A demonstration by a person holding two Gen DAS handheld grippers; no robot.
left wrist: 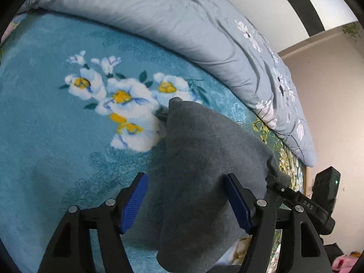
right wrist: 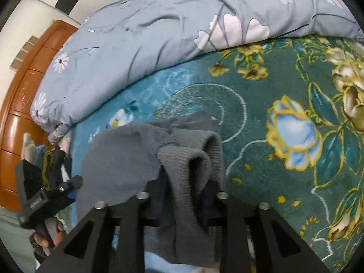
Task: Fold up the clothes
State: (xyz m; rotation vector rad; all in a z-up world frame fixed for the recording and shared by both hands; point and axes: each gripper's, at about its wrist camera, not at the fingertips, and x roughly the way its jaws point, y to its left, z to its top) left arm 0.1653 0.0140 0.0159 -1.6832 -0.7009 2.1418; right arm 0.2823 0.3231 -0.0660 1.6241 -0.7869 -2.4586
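Teal floral blanket [left wrist: 45, 125] covers a bed, with a grey-blue flowered duvet [left wrist: 182, 22] rolled along its far edge. On the blanket lies a grey knitted garment [left wrist: 204, 141], bunched and partly lifted. The left gripper [left wrist: 185, 201] hangs low over it, its blue-padded fingers [left wrist: 134, 202] spread apart with a fold of the grey cloth rising between them, not pinched. The right gripper [right wrist: 182, 195] is clamped on the garment's ribbed cuff or hem, which loops up and drapes between its black fingers. Only the right wrist view shows an orange-brown wooden headboard [right wrist: 27, 86] and a hand [right wrist: 49, 236] gripping the other tool's handle. Only the left wrist view shows the blanket's white and yellow flowers [left wrist: 122, 95] and a pale wall [left wrist: 329, 113].
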